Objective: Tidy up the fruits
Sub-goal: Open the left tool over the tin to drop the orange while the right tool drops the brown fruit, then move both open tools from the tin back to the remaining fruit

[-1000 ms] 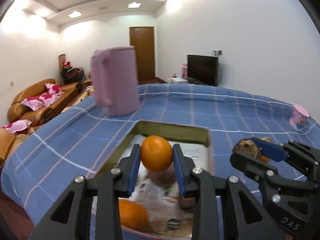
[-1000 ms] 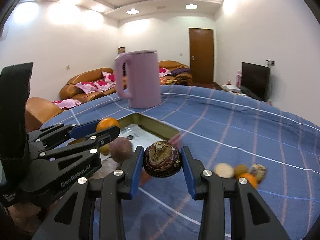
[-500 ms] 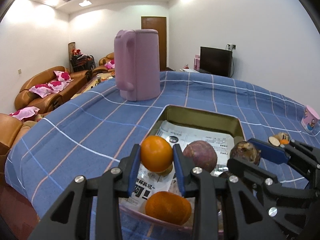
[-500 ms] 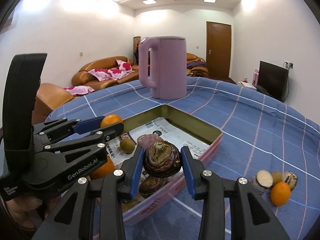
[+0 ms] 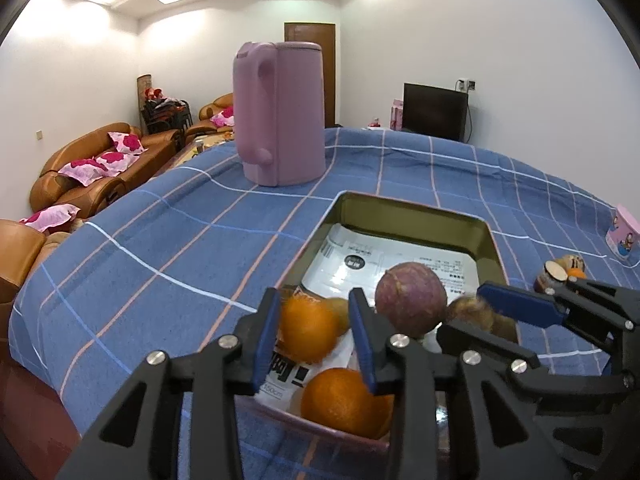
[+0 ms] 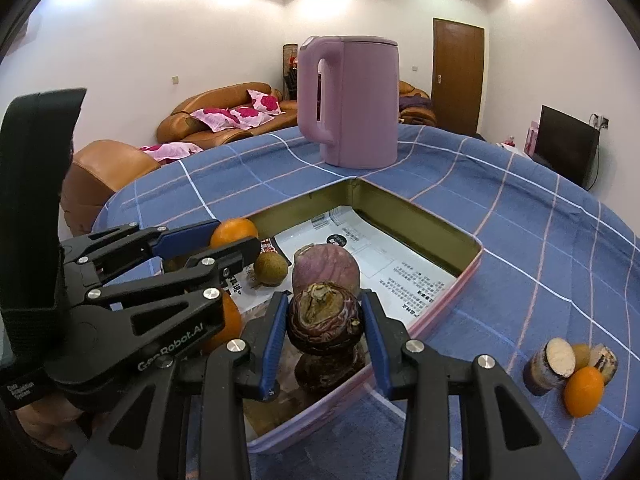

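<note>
Left wrist view: my left gripper point(image 5: 316, 334) hangs low over the near end of a pink metal tin point(image 5: 412, 210) that sits on a blue checked worktop point(image 5: 192, 248). An orange point(image 5: 306, 330) sits between the fingers, but the picture is blurred there and I cannot tell whether the pads grip it or have let it go. A second orange point(image 5: 344, 402) lies in the tin's near corner, and a round purple fruit point(image 5: 410, 304) rests on the printed paper lining point(image 5: 400, 258), so the tin seems to be where the fruit is gathered.

Right wrist view: my right gripper point(image 6: 324, 330) is closed on a dark purple, wrinkled fruit point(image 6: 324, 318), held above the tin's near edge, likely ready to be set down inside. A small brown fruit point(image 6: 271, 267) lies beside the purple one. Out on the cloth, well apart from the tin, a small cluster waits: a cut piece point(image 6: 550, 364), another orange point(image 6: 583, 392) and two smaller bits. A pink kettle point(image 6: 352, 100) stands beyond the tin.
</note>
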